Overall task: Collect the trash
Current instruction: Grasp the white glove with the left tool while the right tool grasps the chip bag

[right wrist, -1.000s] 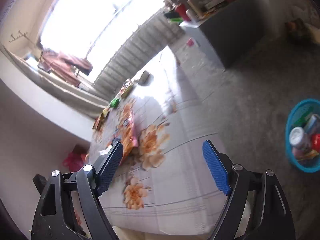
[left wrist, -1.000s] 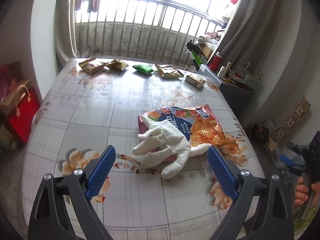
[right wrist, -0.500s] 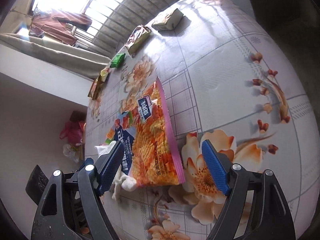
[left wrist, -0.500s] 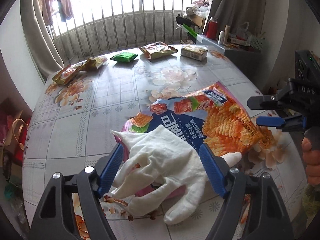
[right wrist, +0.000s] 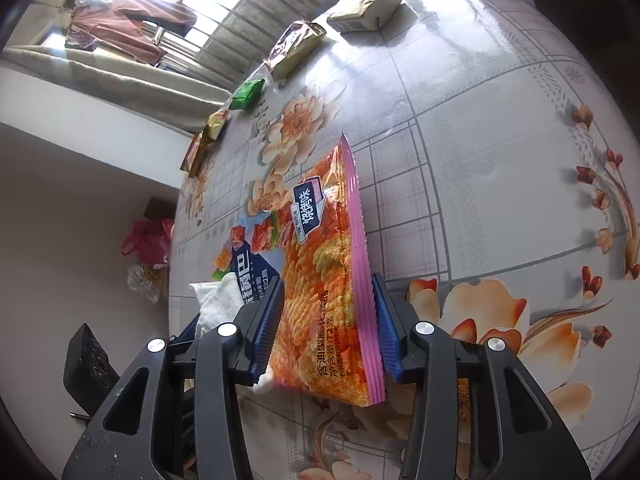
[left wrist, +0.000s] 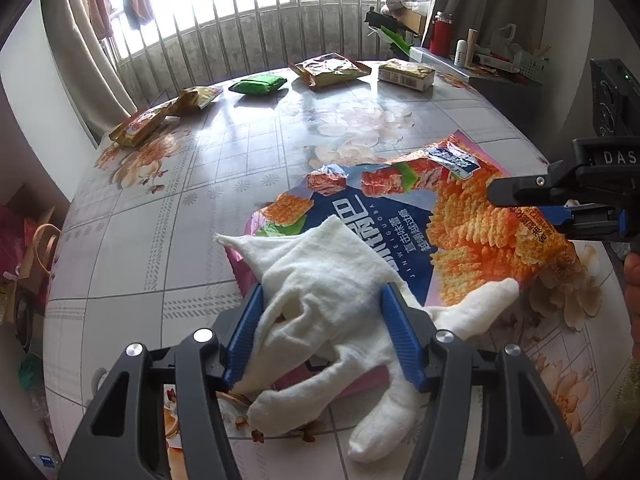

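Both claws have just closed in since a second ago: my left claw point(left wrist: 322, 330) now pinches the white glove point(left wrist: 320, 280). My right claw point(right wrist: 326, 328) clamps the orange snack bag point(right wrist: 320, 280) on the bench point(right wrist: 480, 140).

- A surface point(left wrist: 168, 216) wore a glossy cloth printed with flowers and grey checks.
- Behind it ran a railing point(left wrist: 256, 36) of grey vertical bars, bright daylight above.
- Beige curtains point(left wrist: 80, 52) hung at the left; a reddish garment point(left wrist: 120, 0) hung by the window.
- A side shelf point(left wrist: 492, 68) held a red flask point(left wrist: 442, 32), small bottles and a white basket.
- A red bag point(right wrist: 148, 240) sat on the floor against the wall, a clear plastic bag point(right wrist: 144, 280) beside it.
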